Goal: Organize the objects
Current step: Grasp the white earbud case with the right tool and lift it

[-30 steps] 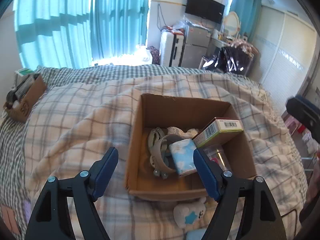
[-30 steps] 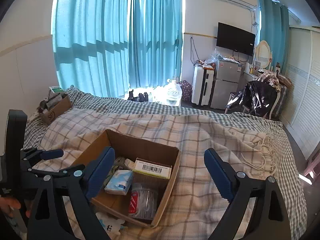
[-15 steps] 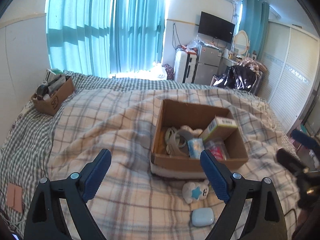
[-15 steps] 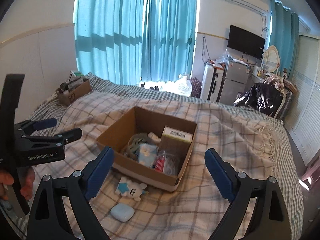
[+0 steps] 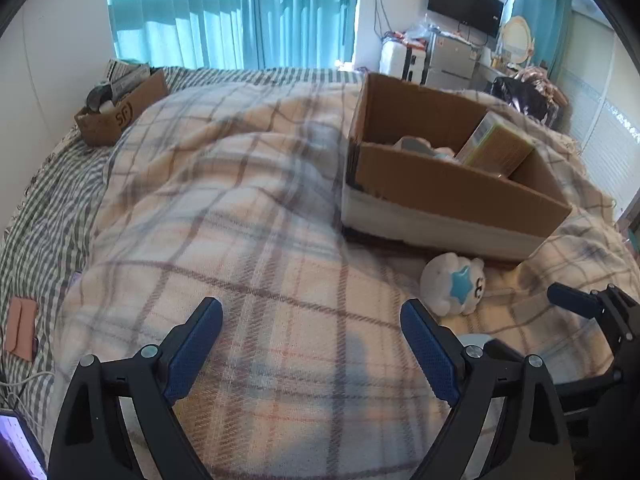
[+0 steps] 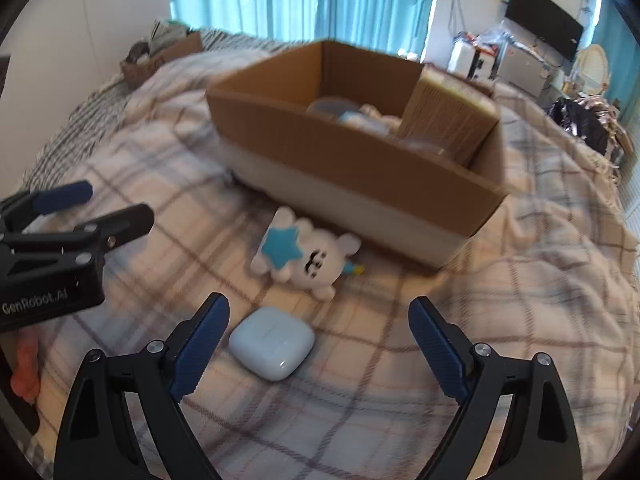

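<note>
An open cardboard box (image 6: 360, 152) (image 5: 460, 196) sits on a plaid blanket and holds a carton (image 5: 496, 148) and other small items. In front of it lie a white plush toy with a blue star (image 6: 308, 256) (image 5: 454, 284) and a pale blue earbud case (image 6: 272, 342). My right gripper (image 6: 318, 340) is open and empty, low over the blanket, with the case just inside its left finger. My left gripper (image 5: 312, 340) is open and empty over bare blanket, left of the plush. The case is mostly hidden behind the left gripper's right finger in the left wrist view.
A second small cardboard box (image 5: 120, 108) with items stands at the bed's far left by the wall. A pink item (image 5: 22, 328) lies on the striped sheet at left. Curtains, a TV and furniture stand beyond the bed.
Both grippers have dropped from high above the box to just over the blanket in front of it. The plush and the case now lie close ahead of the right gripper.
</note>
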`<action>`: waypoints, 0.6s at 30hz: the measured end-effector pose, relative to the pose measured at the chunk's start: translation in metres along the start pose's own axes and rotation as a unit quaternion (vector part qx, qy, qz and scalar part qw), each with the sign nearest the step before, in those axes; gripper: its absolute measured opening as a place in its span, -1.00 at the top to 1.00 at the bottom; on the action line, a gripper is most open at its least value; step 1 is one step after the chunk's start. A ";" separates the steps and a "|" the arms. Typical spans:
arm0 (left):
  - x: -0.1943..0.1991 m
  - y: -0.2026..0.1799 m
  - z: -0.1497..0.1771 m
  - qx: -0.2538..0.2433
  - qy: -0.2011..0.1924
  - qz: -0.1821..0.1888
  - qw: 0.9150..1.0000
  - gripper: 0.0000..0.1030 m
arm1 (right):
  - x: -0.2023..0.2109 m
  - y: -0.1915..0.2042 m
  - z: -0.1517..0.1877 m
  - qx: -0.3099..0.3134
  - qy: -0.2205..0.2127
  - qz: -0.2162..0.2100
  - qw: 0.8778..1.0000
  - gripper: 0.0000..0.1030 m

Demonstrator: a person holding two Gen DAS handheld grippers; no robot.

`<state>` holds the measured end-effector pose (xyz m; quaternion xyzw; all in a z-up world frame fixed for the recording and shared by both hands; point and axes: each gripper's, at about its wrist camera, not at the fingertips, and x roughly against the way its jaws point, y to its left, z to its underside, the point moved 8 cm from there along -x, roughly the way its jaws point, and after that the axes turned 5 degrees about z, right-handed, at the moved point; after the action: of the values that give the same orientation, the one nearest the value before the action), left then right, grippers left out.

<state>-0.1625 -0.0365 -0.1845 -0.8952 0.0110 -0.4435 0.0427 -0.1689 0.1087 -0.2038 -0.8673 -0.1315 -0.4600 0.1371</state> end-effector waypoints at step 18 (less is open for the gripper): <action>0.000 0.005 -0.001 0.005 -0.006 -0.015 1.000 -0.81 | -0.010 0.008 0.015 0.009 0.019 -0.029 0.999 -0.13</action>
<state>-0.1632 -0.0416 -0.1848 -0.8979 -0.0049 -0.4384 0.0405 -0.1598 0.1058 -0.2215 -0.8532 -0.1578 -0.4787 0.1342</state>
